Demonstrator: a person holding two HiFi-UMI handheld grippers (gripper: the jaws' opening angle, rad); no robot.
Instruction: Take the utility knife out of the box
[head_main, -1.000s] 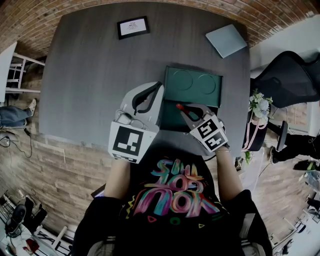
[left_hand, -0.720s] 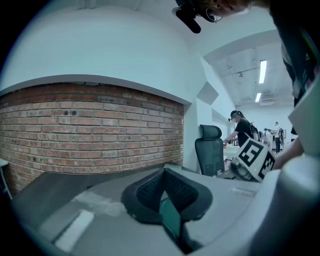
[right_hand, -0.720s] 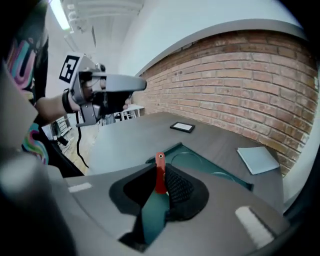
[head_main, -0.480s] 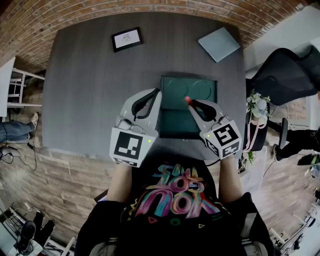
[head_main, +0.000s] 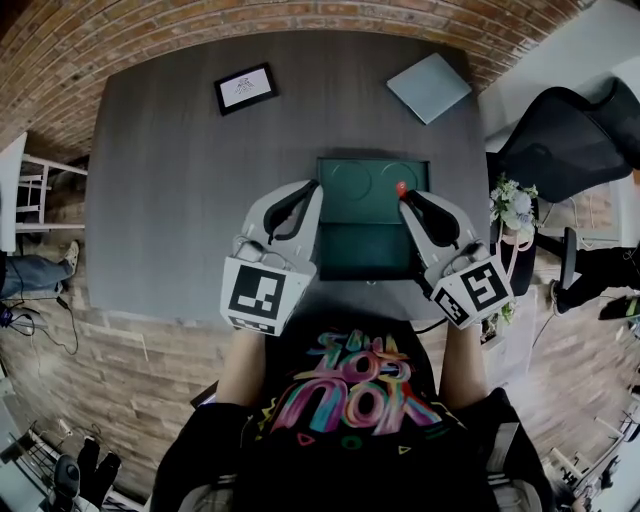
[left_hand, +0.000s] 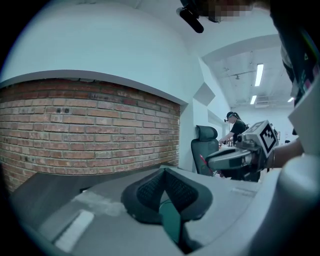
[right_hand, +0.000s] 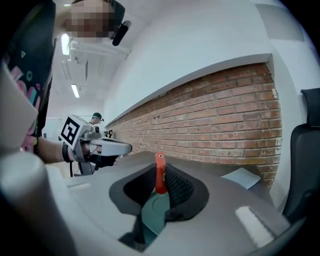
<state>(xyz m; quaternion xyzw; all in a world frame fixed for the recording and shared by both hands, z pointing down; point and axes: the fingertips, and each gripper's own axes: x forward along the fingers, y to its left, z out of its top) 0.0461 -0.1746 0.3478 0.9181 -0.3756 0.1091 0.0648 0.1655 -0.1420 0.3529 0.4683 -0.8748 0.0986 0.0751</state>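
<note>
The green box (head_main: 368, 222) lies open on the dark grey table (head_main: 180, 190), its lid (head_main: 360, 185) folded away from me. My right gripper (head_main: 404, 196) hangs above the lid's right part, shut on the red utility knife (head_main: 401, 187). In the right gripper view the knife (right_hand: 159, 172) stands upright between the pads, with green box (right_hand: 151, 214) below. My left gripper (head_main: 316, 184) sits at the box's left edge. In the left gripper view its pads (left_hand: 150, 192) close on a thin green strip (left_hand: 171, 222) of the box. The right gripper (left_hand: 214, 159) shows there too.
A framed card (head_main: 246, 88) lies at the table's far left and a flat grey pad (head_main: 429, 87) at its far right corner. A black office chair (head_main: 560, 150) and a bunch of flowers (head_main: 517, 213) stand just past the table's right edge.
My right gripper has risen out of the box with the red knife and moved toward the far right over the lid. The left gripper has stayed at the box's left edge.
</note>
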